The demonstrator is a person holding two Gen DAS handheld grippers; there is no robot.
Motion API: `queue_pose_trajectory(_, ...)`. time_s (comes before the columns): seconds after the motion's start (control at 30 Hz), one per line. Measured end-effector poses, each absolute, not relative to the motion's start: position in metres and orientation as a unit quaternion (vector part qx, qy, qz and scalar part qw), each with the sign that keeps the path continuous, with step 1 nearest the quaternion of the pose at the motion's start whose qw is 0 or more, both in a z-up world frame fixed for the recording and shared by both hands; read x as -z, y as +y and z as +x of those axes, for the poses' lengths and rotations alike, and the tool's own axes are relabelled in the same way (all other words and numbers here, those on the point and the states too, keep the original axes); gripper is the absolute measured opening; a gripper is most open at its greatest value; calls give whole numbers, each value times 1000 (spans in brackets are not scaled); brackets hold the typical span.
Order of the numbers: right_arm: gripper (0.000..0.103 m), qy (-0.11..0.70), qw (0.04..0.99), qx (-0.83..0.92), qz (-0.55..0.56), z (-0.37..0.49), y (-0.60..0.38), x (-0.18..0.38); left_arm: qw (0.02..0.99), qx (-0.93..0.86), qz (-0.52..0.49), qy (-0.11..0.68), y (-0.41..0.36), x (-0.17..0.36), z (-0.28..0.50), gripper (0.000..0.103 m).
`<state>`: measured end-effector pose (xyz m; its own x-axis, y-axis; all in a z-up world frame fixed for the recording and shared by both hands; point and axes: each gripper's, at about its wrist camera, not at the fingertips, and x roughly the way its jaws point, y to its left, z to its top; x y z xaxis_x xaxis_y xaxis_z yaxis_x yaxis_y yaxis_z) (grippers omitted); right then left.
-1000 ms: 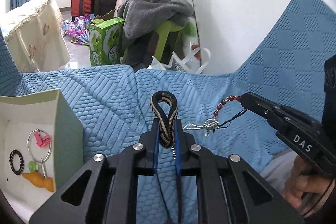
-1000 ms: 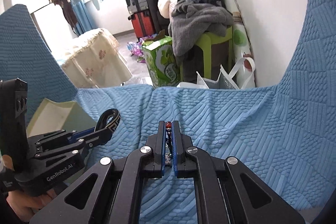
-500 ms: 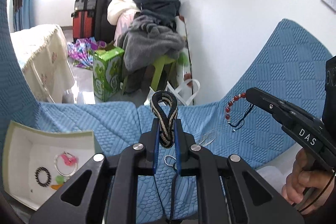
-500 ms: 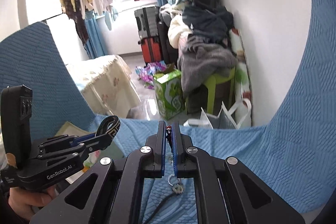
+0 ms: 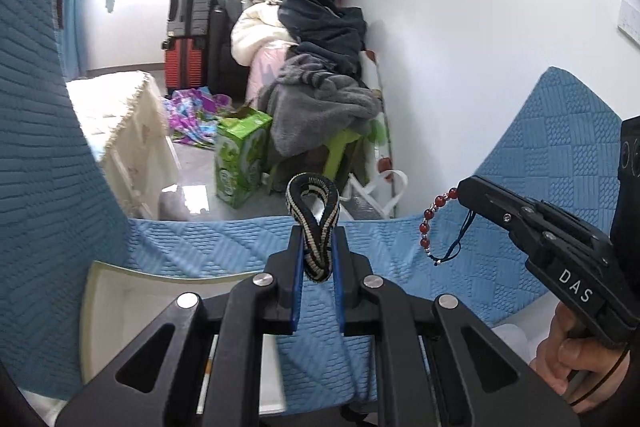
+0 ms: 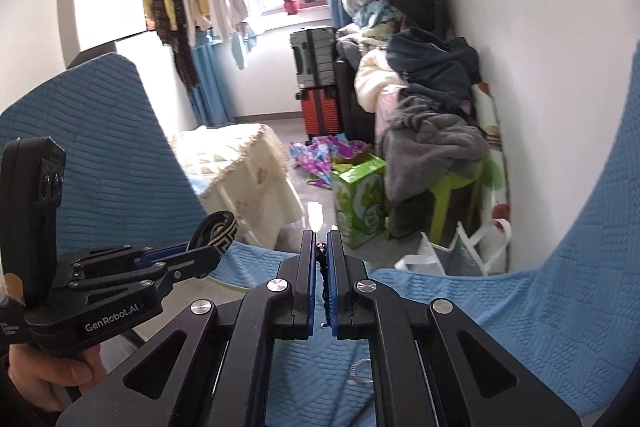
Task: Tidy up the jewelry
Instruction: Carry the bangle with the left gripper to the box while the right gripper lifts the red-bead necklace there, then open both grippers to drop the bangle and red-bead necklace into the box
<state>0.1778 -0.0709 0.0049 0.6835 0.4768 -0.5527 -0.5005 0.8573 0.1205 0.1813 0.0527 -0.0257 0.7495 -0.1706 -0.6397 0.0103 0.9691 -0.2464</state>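
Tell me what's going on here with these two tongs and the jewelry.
A person is sorting jewelry over a blue quilted cover, one pair of tongs in each hand. The left tongs are shut on a black-and-beige woven band. The right tongs pinch a red bead bracelet, which dangles with its dark cord. Both pieces are held up off the cover. A white box sits below on the left.

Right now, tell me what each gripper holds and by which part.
Left gripper: shut on the black-and-beige woven band, pinched at its lower end, loop standing above. Right gripper: shut on the red bead bracelet, gripped at one end, the rest dangling.
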Motion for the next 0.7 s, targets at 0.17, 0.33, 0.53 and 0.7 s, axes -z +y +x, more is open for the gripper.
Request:
queue_pose_trajectory(0.17, 3, 313, 901, -300, -20, 175, -31, 11, 924, 24, -118, 364, 87, 39, 173, 13)
queue_pose_trajectory(0.33, 3, 344, 883, -319, -25, 171, 6, 46, 912, 2, -124, 391, 113, 68, 166, 13)
queue_pose_trajectory(0.53, 4, 388, 862, -326, -27, 167, 35, 90, 897, -13, -131, 423, 132, 99, 159, 13)
queue_pose_trajectory(0.7, 4, 435, 841, -319, -29, 165, 45, 128, 881, -19, -143, 450, 144, 128, 157, 13)
